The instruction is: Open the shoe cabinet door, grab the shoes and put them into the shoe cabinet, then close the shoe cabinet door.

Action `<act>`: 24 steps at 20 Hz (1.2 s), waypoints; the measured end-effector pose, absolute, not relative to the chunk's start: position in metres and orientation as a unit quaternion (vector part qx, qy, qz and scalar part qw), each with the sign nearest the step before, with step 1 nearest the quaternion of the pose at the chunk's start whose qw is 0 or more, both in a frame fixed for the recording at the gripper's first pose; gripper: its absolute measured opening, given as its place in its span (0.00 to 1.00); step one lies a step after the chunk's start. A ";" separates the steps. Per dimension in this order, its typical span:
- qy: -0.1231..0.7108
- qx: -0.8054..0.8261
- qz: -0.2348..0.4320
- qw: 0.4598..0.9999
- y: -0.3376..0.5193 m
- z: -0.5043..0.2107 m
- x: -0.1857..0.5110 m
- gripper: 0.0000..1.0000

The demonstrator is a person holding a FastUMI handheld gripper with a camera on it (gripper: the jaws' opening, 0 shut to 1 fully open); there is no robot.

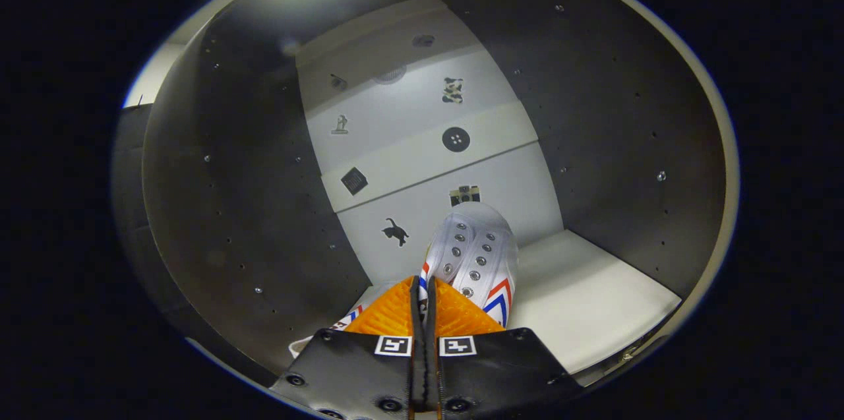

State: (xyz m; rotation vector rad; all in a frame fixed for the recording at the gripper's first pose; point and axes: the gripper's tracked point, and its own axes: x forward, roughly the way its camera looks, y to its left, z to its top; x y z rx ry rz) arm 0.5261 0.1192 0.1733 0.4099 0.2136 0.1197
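I have the tool (423, 288) clamped on the white sneaker (476, 255), inside the shoe cabinet (593, 143) on its white shelf (587, 301), toe touching the stickered back panel (422, 117).

A white lace-up sneaker (476, 255) with metal eyelets and red-and-blue chevron stripes is seen inside the open shoe cabinet (613, 143), toe pointed at the back panel, on the white bottom shelf near its left edge, between dark side walls.
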 end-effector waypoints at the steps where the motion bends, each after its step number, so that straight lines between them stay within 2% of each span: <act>1: 0.114 0.209 0.051 0.970 0.116 0.169 0.530 0.01; 3: 0.123 0.215 0.037 0.968 0.108 0.166 0.530 0.03; 6: 0.106 0.197 0.065 0.973 0.121 0.182 0.516 0.11; 10: 0.085 0.155 0.074 0.981 0.130 0.216 0.472 0.60; 13: 0.065 0.117 0.082 0.988 0.135 0.246 0.415 0.98; 18: 0.055 0.068 0.102 0.991 0.135 0.275 0.309 0.97; 24: 0.061 0.093 0.114 0.987 0.110 0.299 0.197 0.97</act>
